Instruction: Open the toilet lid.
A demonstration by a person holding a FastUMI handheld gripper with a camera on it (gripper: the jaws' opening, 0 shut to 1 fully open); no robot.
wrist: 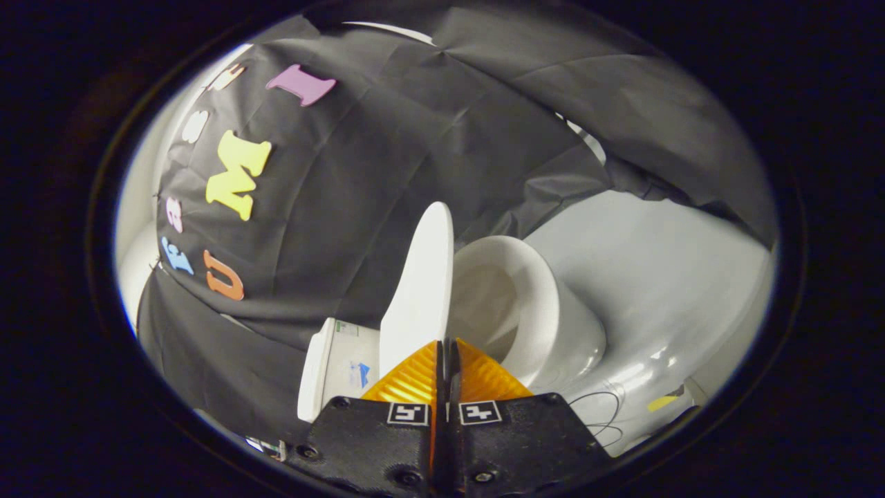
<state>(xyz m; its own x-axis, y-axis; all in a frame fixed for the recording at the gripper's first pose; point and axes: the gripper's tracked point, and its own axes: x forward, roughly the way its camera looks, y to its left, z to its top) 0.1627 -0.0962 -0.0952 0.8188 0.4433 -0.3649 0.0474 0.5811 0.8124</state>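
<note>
White lid (420,290) up on edge, pinched at its near rim by the gripper (446,349).
We see the fingers closed almost together with the lid's thin edge between them; the lid stands raised off the bowl (532,311), the tank (332,370) on its far side. We judge the grip shallow, right at the rim: a twist or early release could slip the lid out and let it slam back on the bowl.
</note>
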